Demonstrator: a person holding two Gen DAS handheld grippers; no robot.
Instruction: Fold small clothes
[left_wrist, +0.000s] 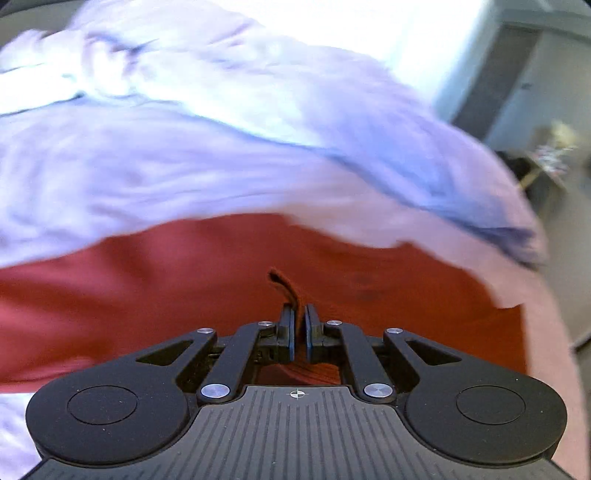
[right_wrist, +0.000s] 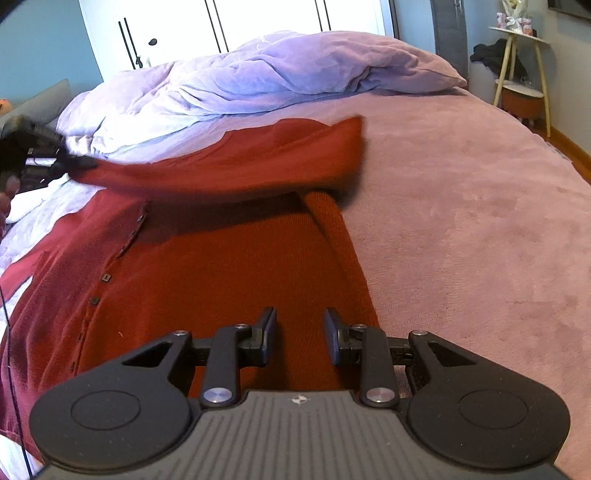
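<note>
A red buttoned cardigan (right_wrist: 221, 277) lies spread on the pink bed cover (right_wrist: 461, 221). One sleeve (right_wrist: 240, 166) is lifted off the bed and stretched leftward across the body, casting a shadow. My left gripper (right_wrist: 79, 162) is shut on the sleeve's end at the far left. In the left wrist view, the left gripper (left_wrist: 300, 321) pinches a fold of red fabric (left_wrist: 282, 286) that sticks up between the pads. My right gripper (right_wrist: 300, 325) stands low over the cardigan's right side near its edge, jaws apart, with only flat fabric beneath them.
A crumpled lilac duvet (right_wrist: 277, 70) is heaped across the back of the bed. White wardrobe doors (right_wrist: 258, 18) stand behind it. A small wooden side table (right_wrist: 521, 74) stands at the far right. A person's hand (right_wrist: 7, 192) shows at the left edge.
</note>
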